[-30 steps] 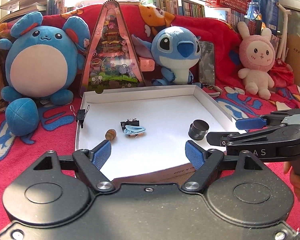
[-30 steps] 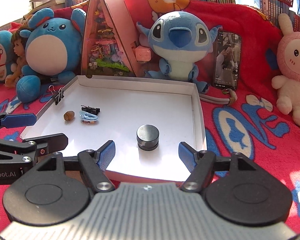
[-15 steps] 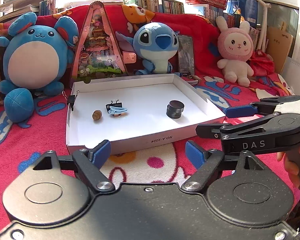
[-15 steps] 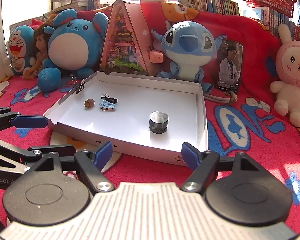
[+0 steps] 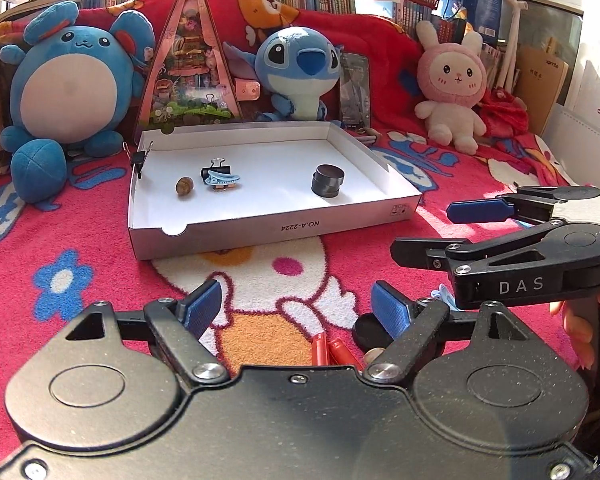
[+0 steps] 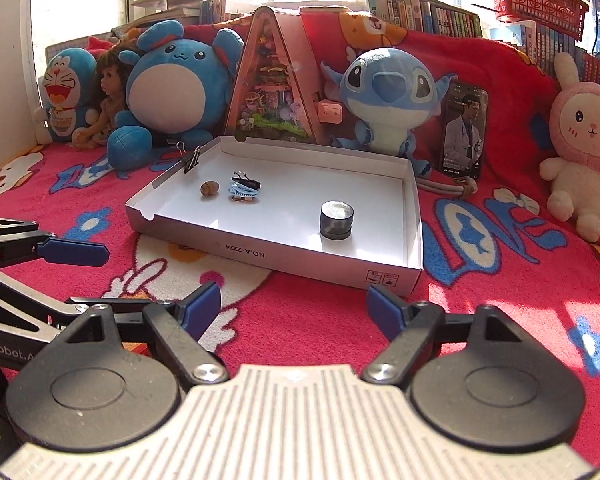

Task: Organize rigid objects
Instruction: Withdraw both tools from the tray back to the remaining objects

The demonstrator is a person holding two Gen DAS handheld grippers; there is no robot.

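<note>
A white cardboard tray [image 5: 260,232] [image 6: 284,254] lies on the red blanket. In it sit a dark round cylinder [image 5: 327,181] [image 6: 336,219], a black binder clip [image 5: 216,168] [image 6: 244,181], a light blue hair clip [image 5: 222,179] [image 6: 240,191] and a brown nut [image 5: 185,186] [image 6: 209,189]. My left gripper [image 5: 298,308] is open and empty, low over the blanket in front of the tray. Just under it lie red sticks [image 5: 332,354], a black disc [image 5: 366,334] and a small round piece [image 5: 374,356]. My right gripper [image 6: 294,304] is open and empty, to the right of the left one.
Plush toys line the back: a blue round one [image 5: 70,92], a blue alien [image 5: 300,68], a pink rabbit [image 5: 452,88]. A triangular pink display box [image 5: 190,68] and a phone [image 5: 355,92] stand behind the tray. A binder clip [image 5: 139,158] grips the tray's left wall.
Both grippers have pulled back from over the tray toward the near side of the blanket. Small loose objects near the left gripper have come into view. Both stay open.
</note>
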